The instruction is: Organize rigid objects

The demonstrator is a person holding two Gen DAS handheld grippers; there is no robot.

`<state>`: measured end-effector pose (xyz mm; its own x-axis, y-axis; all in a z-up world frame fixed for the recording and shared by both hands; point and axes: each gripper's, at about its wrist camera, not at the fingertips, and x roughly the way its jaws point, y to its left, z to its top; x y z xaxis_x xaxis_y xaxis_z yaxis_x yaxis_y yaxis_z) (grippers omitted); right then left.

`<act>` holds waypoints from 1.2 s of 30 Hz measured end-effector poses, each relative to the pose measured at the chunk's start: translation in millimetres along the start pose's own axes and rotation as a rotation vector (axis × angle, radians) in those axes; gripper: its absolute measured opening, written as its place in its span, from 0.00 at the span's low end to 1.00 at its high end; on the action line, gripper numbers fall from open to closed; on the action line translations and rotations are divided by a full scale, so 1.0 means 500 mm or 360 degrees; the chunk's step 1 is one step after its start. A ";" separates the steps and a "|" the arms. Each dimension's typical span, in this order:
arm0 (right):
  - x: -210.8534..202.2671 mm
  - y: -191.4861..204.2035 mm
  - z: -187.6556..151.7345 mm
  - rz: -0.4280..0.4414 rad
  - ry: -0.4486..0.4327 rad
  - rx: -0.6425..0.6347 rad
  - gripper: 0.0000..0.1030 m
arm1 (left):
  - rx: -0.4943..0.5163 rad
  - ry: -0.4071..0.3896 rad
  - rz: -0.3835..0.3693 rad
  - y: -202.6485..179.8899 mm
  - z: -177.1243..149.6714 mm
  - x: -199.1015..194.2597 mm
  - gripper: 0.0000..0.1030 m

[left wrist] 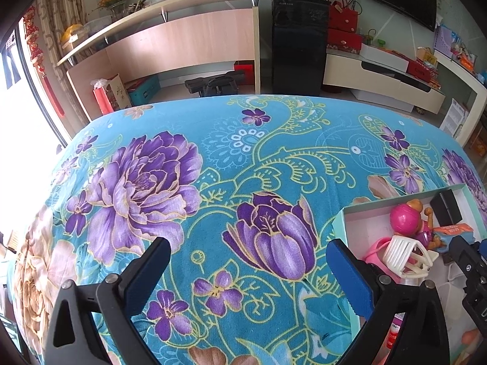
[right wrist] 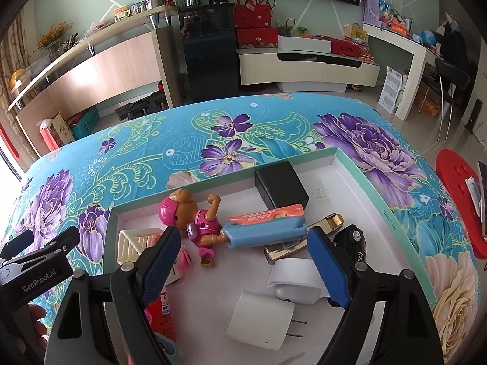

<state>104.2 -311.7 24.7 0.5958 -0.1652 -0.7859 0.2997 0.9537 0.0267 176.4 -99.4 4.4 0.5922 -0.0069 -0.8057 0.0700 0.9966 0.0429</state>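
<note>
**Stock on the floral worktop: one box, contents counted**

Living-room setting: one worktop [right wrist: 274, 127] under a turquoise cloth with purple flowers; behind it one long wall shelf, one black cabinet, one wall screen, one red stool at the far right.

Left to right:

- Left hand-held gripper [left wrist: 248, 269]: one, fingers spread wide, nothing between them, over bare cloth just left of the box. Also visible at the left edge of the right wrist view [right wrist: 39, 254].
- Box [right wrist: 380, 200]: one, shallow, mint-green wall, white floor, lying on the right part of the worktop. All counted items lie inside it.
- White slatted plastic piece [right wrist: 137, 238]: one, at the box's left end.
- Red cylinder [right wrist: 161, 316]: one, near left corner, partly behind a finger.
- Pink-helmeted toy figure [right wrist: 188, 217]: one, lying on its side.
- Blue-and-orange case [right wrist: 268, 225]: one, touching the figure.
- Black cube [right wrist: 280, 184]: one, by the far wall.
- White plug adapter [right wrist: 261, 319]: one, two prongs, near side.
- Gold-and-black bar [right wrist: 307, 237]: one, partly under the case.
- White curved item [right wrist: 296, 279]: one.
- Black toy car [right wrist: 353, 240]: one.
- Right hand-held gripper [right wrist: 245, 267]: one, fingers spread wide, holding nothing, above the box's middle.
</note>
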 end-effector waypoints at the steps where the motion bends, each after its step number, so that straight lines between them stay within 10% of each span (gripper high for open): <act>1: -0.001 0.002 -0.001 -0.0001 0.0001 -0.0004 0.83 | -0.0005 -0.0002 0.0001 0.003 -0.001 -0.002 1.00; 36: -0.103 0.020 -0.104 0.0024 -0.0023 -0.0059 0.83 | -0.0072 -0.0017 0.0047 0.075 -0.159 -0.104 1.00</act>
<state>37.9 -280.6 33.2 0.6107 -0.1542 -0.7767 0.2632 0.9646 0.0155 84.4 -55.2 1.1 0.6022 0.0218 -0.7980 0.0164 0.9991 0.0396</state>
